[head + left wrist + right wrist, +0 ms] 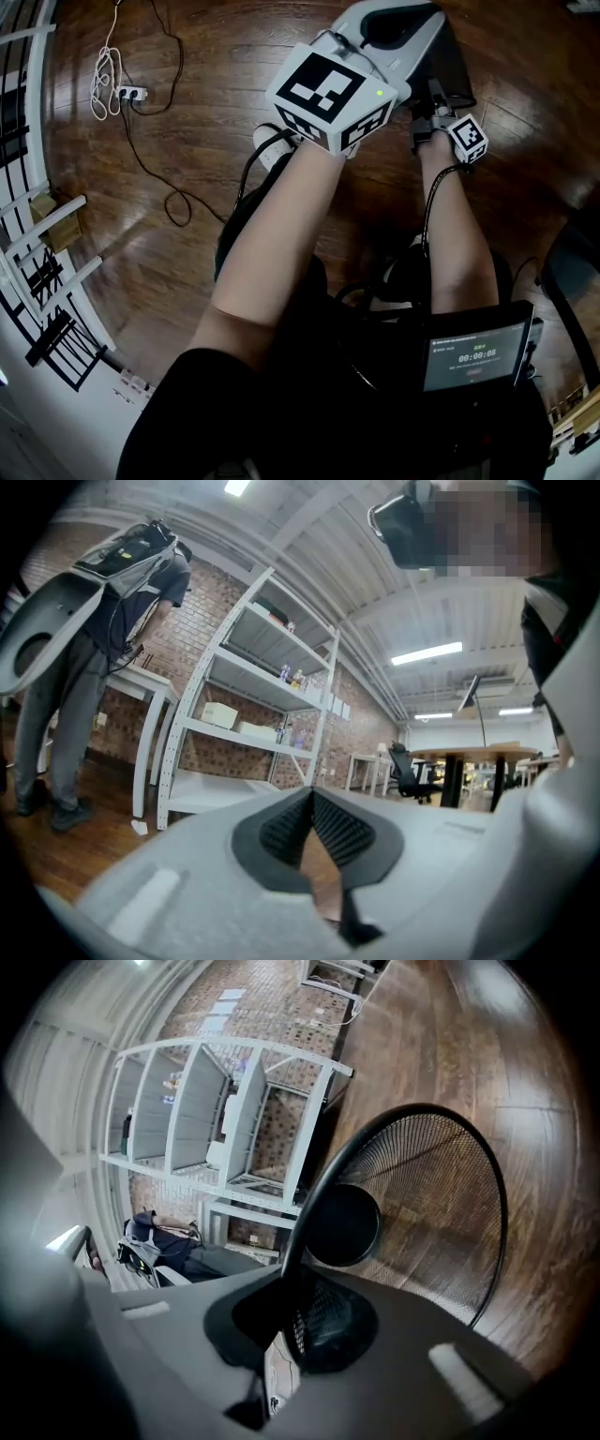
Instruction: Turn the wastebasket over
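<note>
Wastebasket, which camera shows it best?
Right gripper view: the wastebasket fills it, showing mesh wall and base, with its rim clamped in the right tool. Head view shows a dark sliver; left gripper view shows none.

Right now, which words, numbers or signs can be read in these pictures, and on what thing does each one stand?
"00:00:08", as far as it reads: pale digits on the dark rectangular screen low in the head view.
Small print around those digits: too small to read.
White cubes with black square markers: patterns only, no letters.
Black wire-mesh wastebasket: no text.
</note>
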Action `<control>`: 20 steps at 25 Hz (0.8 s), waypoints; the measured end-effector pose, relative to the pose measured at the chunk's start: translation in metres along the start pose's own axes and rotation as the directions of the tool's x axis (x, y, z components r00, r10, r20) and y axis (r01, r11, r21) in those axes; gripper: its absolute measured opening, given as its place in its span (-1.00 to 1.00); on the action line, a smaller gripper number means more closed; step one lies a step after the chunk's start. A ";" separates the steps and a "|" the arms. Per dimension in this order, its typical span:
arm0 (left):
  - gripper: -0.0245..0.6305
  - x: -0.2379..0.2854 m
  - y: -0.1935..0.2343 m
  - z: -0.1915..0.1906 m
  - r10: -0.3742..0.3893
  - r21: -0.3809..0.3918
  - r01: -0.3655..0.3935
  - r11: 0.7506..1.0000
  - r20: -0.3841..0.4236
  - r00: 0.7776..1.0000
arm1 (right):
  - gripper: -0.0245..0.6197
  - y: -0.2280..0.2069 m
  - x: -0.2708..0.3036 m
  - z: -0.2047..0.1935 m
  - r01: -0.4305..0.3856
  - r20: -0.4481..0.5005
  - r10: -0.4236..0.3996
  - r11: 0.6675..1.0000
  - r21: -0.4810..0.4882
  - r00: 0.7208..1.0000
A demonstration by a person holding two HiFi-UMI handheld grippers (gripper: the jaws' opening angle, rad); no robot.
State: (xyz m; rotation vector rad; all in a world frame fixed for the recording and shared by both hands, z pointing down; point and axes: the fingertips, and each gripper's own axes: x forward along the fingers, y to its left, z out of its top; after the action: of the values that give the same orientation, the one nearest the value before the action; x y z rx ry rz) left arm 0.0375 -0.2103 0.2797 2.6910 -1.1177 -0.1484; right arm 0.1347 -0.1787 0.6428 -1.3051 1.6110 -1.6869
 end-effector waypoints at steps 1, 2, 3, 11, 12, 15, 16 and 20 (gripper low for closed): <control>-0.92 -0.001 -0.001 0.000 -0.001 0.001 0.001 1.000 0.002 1.000 | -0.90 0.003 -0.001 0.001 0.006 -0.005 -0.006 1.000 -0.013 1.000; -0.92 -0.001 -0.002 0.001 -0.003 0.003 0.002 1.000 0.004 1.000 | -0.90 0.004 -0.002 0.003 0.008 -0.007 -0.008 1.000 -0.019 1.000; -0.92 -0.002 -0.002 0.002 -0.004 0.005 0.004 1.000 0.007 1.000 | -0.90 0.006 -0.004 0.005 0.007 -0.007 -0.007 1.000 -0.021 1.000; -0.92 -0.009 0.010 0.012 0.023 0.024 -0.023 0.999 0.013 1.000 | -0.89 0.056 -0.008 0.014 -0.044 -0.146 0.008 0.967 -0.250 0.989; -0.92 -0.011 0.012 0.014 0.029 0.025 -0.029 0.999 0.016 0.999 | -0.89 0.067 -0.008 0.013 -0.066 -0.180 0.013 0.955 -0.289 0.984; -0.92 -0.019 0.022 0.014 0.045 0.026 -0.045 0.999 0.030 0.999 | -0.90 0.092 -0.004 0.006 -0.135 -0.296 -0.001 0.888 -0.439 0.955; -0.92 -0.020 0.025 0.013 0.047 0.034 -0.048 0.998 0.031 0.998 | -0.90 0.096 -0.003 0.004 -0.153 -0.334 -0.024 0.856 -0.494 0.942; -0.92 -0.031 0.028 0.015 0.055 0.101 -0.055 0.993 0.007 0.998 | -0.90 0.110 -0.012 -0.006 -0.240 -0.477 -0.178 0.684 -0.689 0.861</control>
State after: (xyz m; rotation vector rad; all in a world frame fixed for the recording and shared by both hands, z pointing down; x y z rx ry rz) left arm -0.0060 -0.2099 0.2723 2.7450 -1.2308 -0.0913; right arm 0.1051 -0.1885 0.5368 -1.1573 2.8386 -1.4654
